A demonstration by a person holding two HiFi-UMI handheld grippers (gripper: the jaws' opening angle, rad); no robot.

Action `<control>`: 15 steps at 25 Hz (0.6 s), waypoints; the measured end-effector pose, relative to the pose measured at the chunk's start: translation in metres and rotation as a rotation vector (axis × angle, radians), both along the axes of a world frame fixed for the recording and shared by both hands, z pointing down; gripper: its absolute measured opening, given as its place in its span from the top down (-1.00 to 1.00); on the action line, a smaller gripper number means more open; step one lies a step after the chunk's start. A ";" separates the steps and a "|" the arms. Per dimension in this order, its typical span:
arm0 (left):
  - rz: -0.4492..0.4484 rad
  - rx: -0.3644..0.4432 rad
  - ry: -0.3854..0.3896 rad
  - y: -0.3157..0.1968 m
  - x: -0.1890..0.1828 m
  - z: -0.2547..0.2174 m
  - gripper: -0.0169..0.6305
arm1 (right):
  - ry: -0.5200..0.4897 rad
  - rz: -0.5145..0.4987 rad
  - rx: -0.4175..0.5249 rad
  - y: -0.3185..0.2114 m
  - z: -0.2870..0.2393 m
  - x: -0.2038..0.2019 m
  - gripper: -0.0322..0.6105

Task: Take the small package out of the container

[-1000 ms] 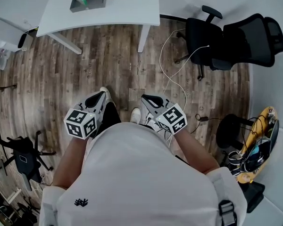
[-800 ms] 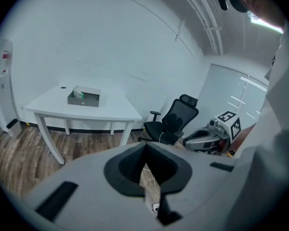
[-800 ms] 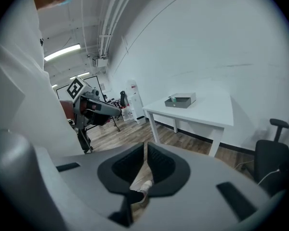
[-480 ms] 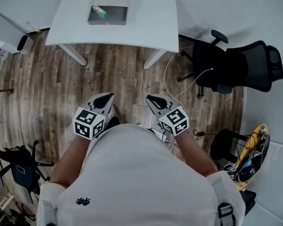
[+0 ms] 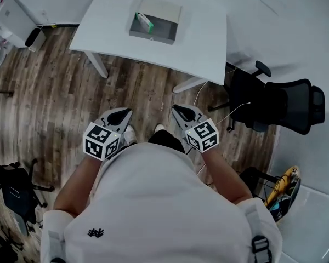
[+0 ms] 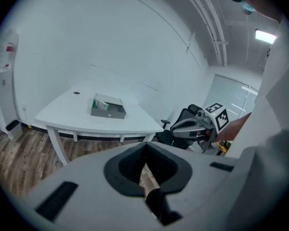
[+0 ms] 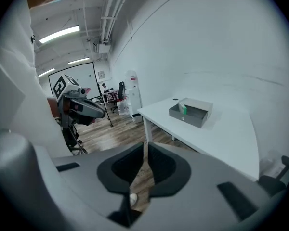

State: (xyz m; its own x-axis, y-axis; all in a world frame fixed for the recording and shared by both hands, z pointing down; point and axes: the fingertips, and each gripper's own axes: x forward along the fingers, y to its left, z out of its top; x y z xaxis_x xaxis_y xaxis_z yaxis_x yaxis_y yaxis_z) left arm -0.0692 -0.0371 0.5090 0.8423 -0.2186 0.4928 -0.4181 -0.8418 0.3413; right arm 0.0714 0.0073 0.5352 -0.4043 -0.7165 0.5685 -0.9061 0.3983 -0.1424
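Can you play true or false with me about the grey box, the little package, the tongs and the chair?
1. The small package lies inside the grey container. True.
2. The container stands on the floor. False: it stands on the white table.
3. The left tongs hold the package. False: they are shut on nothing, away from the table.
4. A black chair stands beside the table. True.
5. The right tongs are wide open. False: they are shut and empty.
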 end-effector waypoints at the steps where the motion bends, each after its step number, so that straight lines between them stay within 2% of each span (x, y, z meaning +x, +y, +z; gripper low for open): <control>1: -0.016 -0.004 0.003 -0.005 -0.003 0.000 0.92 | 0.004 -0.004 0.004 -0.010 -0.001 0.001 0.84; 4: -0.069 -0.011 0.006 -0.020 -0.008 0.000 0.92 | 0.017 -0.006 0.012 -0.042 -0.002 0.009 0.69; 15: -0.277 0.000 -0.035 -0.089 -0.016 0.001 0.92 | 0.030 -0.090 0.059 -0.196 0.004 0.042 0.66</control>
State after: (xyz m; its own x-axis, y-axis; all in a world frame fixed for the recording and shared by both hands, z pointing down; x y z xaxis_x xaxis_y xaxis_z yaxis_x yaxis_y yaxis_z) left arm -0.0854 -0.1263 0.5099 0.7329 -0.4385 0.5201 -0.6439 -0.6938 0.3225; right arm 0.1134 -0.1891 0.5391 -0.4518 -0.7107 0.5393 -0.8699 0.4849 -0.0897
